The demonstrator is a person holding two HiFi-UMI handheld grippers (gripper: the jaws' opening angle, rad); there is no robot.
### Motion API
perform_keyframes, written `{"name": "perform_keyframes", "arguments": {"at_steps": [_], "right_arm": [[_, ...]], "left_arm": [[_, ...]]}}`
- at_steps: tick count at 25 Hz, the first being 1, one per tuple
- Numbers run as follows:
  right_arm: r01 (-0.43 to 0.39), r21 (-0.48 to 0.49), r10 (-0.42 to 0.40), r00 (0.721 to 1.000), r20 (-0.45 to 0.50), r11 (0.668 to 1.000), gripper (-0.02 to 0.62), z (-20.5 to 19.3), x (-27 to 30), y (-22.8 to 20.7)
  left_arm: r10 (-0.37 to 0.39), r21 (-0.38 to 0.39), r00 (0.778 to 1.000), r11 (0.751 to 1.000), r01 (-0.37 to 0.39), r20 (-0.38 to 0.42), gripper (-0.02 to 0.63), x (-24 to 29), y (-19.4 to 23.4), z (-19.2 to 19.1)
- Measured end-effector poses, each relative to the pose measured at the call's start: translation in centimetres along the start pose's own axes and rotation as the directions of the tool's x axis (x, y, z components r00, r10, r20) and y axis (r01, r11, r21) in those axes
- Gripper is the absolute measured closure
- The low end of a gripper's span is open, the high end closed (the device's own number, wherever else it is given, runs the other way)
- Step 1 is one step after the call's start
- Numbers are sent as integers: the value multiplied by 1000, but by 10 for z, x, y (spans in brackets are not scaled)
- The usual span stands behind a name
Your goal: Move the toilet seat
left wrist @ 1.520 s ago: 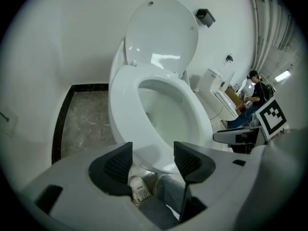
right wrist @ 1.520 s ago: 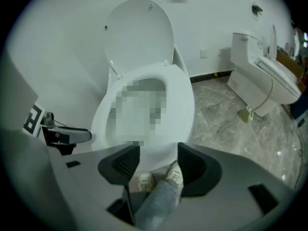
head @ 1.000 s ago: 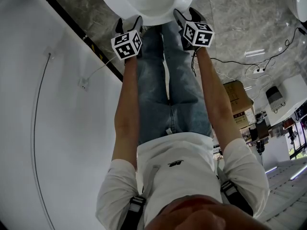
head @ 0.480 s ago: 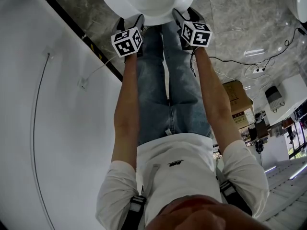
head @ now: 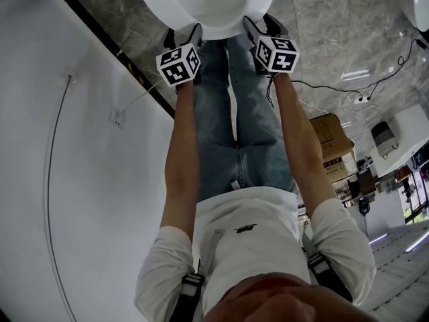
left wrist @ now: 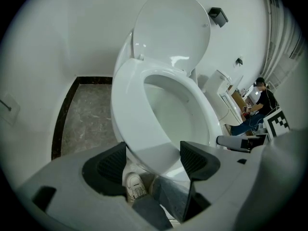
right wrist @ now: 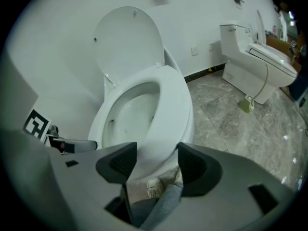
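Two grippers worked at one toilet, and both stood released with their pads spread wide. Between the jaws of the left gripper (left wrist: 153, 159) lay the front rim of the toilet seat (left wrist: 130, 114), lowered on the bowl; whether the pads touched it could not be told. Beyond the jaws, the single lid (left wrist: 171, 28) stood upright against the wall, and one white sneaker (left wrist: 134, 186) showed below the jaws. Far off to the right of those jaws sat a person (left wrist: 262, 97), seen in the left gripper view alone. Only the head view showed both marker cubes together, the left cube (head: 178, 64) and the right cube (head: 276, 51), along with one cardboard box (head: 332, 136) whose print was too small to read; the small logo on the white shirt (head: 248, 247) was likewise illegible. The right gripper (right wrist: 155, 161) held its jaws apart around the same front edge of the seat, again with one sneaker beneath them. Well off to the right of its jaws stood a second toilet (right wrist: 252, 61), visible in no other view.
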State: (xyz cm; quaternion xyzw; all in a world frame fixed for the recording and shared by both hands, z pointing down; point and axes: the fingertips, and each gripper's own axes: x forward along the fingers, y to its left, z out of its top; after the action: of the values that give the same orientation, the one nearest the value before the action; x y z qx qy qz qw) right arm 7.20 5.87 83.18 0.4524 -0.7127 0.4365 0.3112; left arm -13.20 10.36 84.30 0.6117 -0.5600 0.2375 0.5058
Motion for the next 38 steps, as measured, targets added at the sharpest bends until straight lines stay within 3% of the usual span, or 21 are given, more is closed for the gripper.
{"name": "perform_keyframes", "arguments": {"at_steps": [38], "right_arm": [[-27,44,23,995,98,999,341,50,-76,29]], "left_arm": [[-54,-33,990,998,59,127,268,-71,-31,44]]}}
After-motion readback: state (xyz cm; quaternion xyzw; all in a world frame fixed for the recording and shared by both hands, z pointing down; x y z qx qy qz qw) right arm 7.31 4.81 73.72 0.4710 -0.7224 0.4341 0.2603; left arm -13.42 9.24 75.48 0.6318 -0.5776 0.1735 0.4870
